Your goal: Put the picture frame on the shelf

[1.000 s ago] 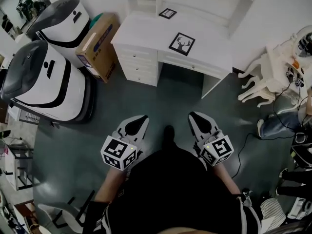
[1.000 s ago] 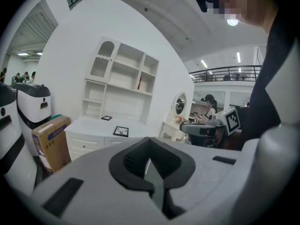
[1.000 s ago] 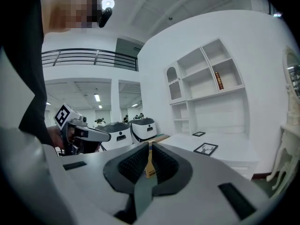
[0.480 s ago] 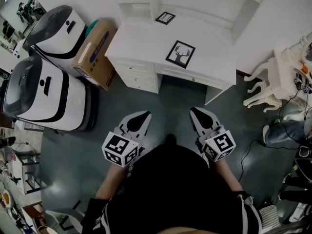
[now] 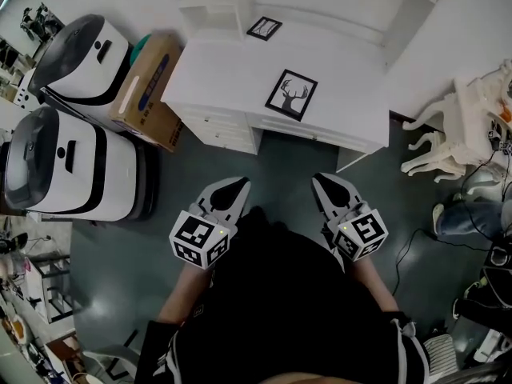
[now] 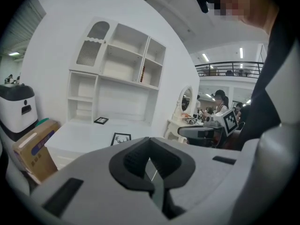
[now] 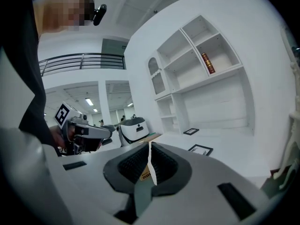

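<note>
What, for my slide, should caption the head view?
Left gripper and right gripper shut, facing white desk with deer picture frame.

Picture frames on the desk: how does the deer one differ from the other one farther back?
The deer frame is clearly larger than the small frame. The deer frame lies near the front edge of the desk; the small frame lies at the back, by the shelf unit. Both are black-rimmed, flat on the desk, untouched.
</note>
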`<act>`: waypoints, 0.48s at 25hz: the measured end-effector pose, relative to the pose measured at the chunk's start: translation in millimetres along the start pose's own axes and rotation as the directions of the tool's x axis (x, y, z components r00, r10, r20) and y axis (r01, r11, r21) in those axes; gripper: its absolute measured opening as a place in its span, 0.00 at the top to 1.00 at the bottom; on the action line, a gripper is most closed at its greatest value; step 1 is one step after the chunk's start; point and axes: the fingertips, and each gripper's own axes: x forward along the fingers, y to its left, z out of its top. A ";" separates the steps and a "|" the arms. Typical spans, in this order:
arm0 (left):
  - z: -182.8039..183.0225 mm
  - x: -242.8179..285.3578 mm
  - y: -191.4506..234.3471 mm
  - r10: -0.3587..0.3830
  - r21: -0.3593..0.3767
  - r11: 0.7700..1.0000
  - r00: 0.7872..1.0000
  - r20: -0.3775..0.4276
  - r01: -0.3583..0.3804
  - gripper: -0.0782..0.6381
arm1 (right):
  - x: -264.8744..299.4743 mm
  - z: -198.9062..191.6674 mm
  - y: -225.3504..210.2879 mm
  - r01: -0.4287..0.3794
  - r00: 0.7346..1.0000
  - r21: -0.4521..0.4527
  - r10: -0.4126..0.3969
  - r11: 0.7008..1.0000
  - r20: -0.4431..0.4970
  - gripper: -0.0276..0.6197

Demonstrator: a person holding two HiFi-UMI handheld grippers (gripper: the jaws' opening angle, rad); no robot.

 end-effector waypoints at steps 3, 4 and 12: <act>4.3 22.0 18.8 -0.015 -0.006 1.000 1.000 -0.005 0.015 0.88 | 18.0 1.6 -15.4 0.009 1.000 0.007 -0.009 1.000 -0.015 0.92; 5.6 30.3 26.2 -0.022 -0.007 1.000 1.000 -0.009 0.022 0.88 | 25.0 3.0 -20.6 0.013 1.000 0.007 -0.012 1.000 -0.017 0.92; 36.4 119.4 104.5 -0.117 0.013 0.993 0.993 -0.034 0.117 0.88 | 99.2 26.1 -86.5 0.101 0.995 0.011 -0.101 0.995 -0.021 0.92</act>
